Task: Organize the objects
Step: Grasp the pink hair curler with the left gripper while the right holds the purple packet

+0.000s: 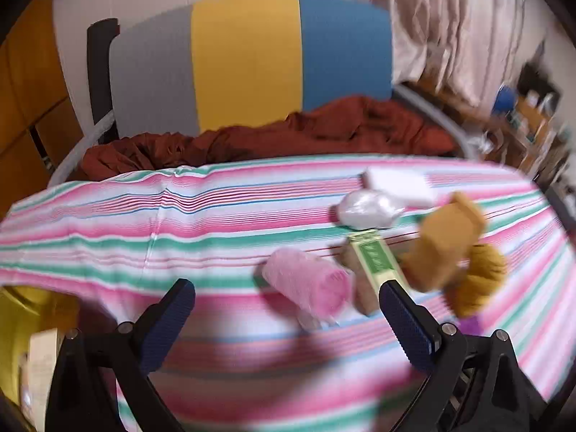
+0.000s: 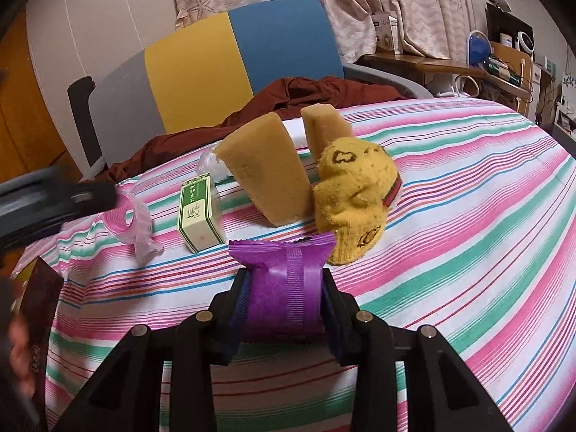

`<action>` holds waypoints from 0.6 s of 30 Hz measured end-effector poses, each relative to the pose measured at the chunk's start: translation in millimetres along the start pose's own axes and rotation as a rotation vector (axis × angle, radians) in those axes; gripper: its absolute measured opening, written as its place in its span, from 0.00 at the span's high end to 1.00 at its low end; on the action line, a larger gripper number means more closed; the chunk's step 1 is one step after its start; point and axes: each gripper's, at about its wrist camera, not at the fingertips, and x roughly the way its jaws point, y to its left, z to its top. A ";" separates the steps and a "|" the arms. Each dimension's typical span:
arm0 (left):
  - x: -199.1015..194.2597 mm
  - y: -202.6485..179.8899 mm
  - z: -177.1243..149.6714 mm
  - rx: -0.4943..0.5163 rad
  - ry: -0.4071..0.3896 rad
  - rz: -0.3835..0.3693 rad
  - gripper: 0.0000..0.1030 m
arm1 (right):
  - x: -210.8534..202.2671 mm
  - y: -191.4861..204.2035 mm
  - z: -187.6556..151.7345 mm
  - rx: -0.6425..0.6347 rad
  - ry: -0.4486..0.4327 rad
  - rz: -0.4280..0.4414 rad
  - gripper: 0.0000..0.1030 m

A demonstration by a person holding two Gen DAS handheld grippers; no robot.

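Purple snack packet (image 2: 284,280) sits clamped in your right gripper (image 2: 284,309); left gripper (image 1: 288,309) gapes empty. Squeeze harder and you risk crushing its contents.

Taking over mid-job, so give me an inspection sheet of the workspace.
Surface: striped cloth, wrinkled.
Job's things: purple packet in the right gripper; green box, sponges, yellow sock, pink roll lying loose.
Clutter: brown cloth at the far edge.
Grippers: right gripper shut on the packet; left gripper open, empty.
Cables: some by the shelf.
Surroundings: chair, curtain.
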 end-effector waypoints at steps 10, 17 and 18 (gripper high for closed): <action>44.7 10.0 -11.3 0.016 0.024 0.013 0.53 | 4.5 4.2 -0.6 -0.029 0.002 -0.015 0.64; 40.8 24.1 -30.3 -0.033 -0.025 -0.021 0.73 | 4.6 4.8 -0.8 -0.035 -0.001 -0.021 0.64; 39.1 27.4 -33.1 -0.045 -0.030 -0.044 0.73 | 3.6 6.2 -1.6 -0.038 -0.001 -0.024 0.64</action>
